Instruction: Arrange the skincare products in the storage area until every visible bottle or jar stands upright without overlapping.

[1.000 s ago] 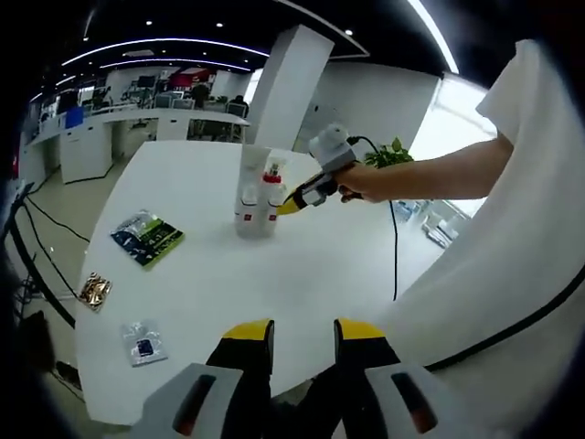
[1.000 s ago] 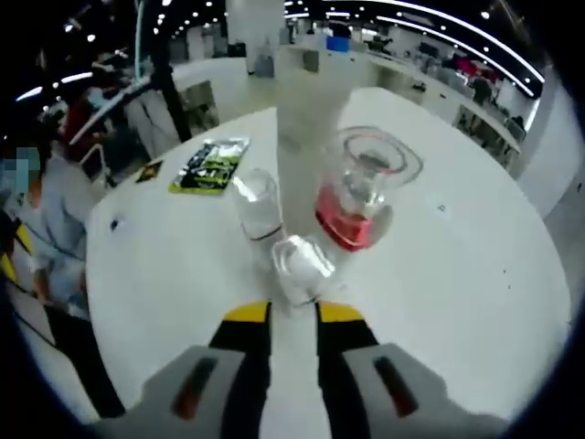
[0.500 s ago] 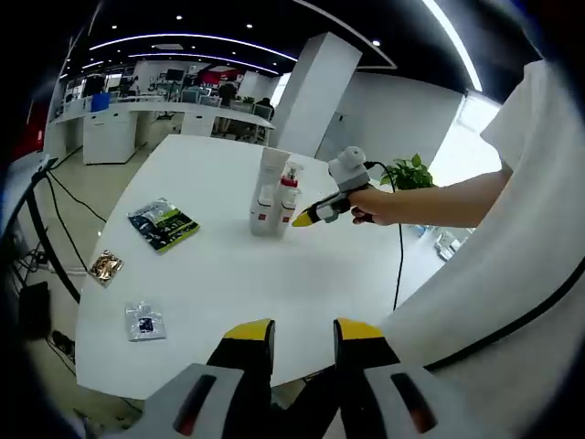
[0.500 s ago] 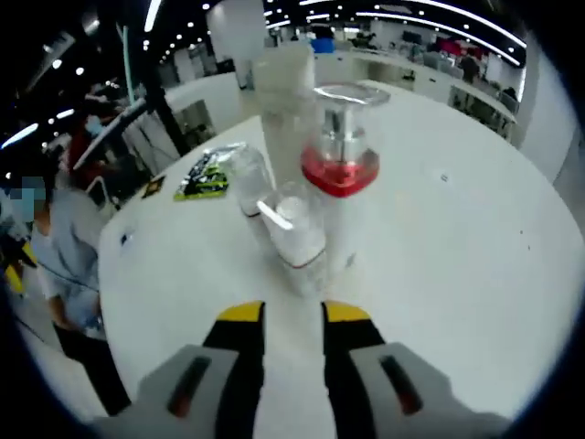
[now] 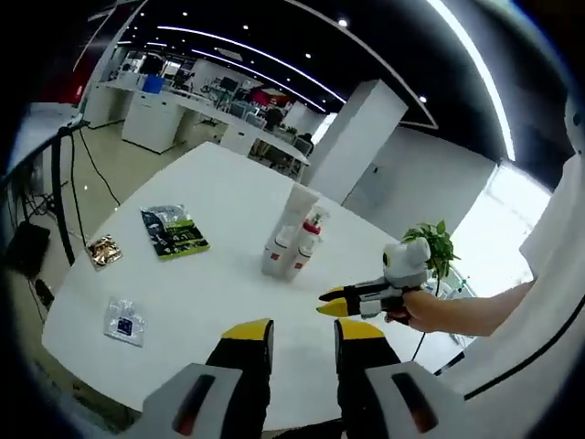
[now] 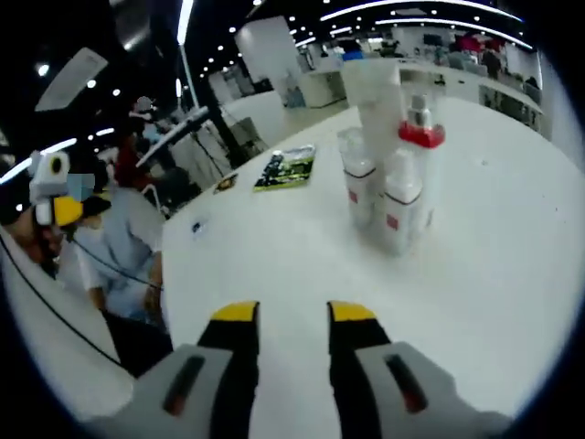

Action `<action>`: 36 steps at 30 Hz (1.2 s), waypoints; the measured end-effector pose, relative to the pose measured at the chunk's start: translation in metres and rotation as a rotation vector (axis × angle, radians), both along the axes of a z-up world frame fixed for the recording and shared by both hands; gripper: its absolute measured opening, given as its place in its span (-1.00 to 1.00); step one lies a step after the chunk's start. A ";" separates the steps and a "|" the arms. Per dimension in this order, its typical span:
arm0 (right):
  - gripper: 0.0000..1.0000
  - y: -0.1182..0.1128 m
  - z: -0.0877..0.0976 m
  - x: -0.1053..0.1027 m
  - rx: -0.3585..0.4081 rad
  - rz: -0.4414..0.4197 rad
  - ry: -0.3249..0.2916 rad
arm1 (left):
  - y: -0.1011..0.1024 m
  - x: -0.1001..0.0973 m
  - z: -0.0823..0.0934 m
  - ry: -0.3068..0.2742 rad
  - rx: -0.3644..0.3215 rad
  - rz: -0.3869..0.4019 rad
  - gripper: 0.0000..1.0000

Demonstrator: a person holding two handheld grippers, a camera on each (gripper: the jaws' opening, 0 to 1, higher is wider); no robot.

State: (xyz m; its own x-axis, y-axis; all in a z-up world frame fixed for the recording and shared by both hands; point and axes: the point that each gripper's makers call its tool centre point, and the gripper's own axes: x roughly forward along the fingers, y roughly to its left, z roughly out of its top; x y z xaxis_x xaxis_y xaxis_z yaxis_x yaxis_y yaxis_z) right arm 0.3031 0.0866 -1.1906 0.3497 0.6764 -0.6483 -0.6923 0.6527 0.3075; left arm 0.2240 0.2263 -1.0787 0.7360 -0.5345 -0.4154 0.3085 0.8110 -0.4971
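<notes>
Open-plan office space with ceiling lights surrounded a round white worktop [image 5: 228,302]. Near its middle stood a tight cluster of skincare products [image 5: 292,240]: a tall white tube [image 6: 377,96], a red-collared pump bottle [image 6: 419,137] and two small white bottles [image 6: 358,187], all upright, their long axes vertical and caps pointing up. They stood touching or just beside one another; whether any overlapped could not be told.

The right gripper [image 5: 331,303] hung well apart from the cluster, its yellow-tipped jaws a little apart and holding nothing. The left gripper [image 5: 302,331] also showed a modest gap between its jaws, with nothing held.

A green sachet [image 5: 174,230], a brown packet [image 5: 102,251] and a clear packet [image 5: 123,322] lay flat on the worktop, well away from the cluster.

Judging by this, the arranging step looked finished or nearly so. Any next move would call for checking the cluster's spacing and nudging bottles apart without tipping them.
</notes>
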 end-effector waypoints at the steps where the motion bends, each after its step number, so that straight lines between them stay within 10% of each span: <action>1: -0.46 0.004 0.000 -0.007 0.011 0.017 0.009 | -0.002 -0.002 -0.001 0.009 0.005 -0.003 -0.46; 23: -0.34 0.056 0.025 -0.039 -0.016 0.175 0.031 | 0.031 0.042 -0.027 0.015 -0.064 0.067 -0.43; 29: -0.27 0.074 0.037 -0.030 -0.035 0.182 0.006 | 0.044 0.052 -0.037 0.023 -0.116 0.100 -0.45; 36: -0.18 0.143 0.052 0.027 -0.100 0.188 -0.070 | 0.091 0.046 -0.067 0.040 -0.166 0.202 -0.45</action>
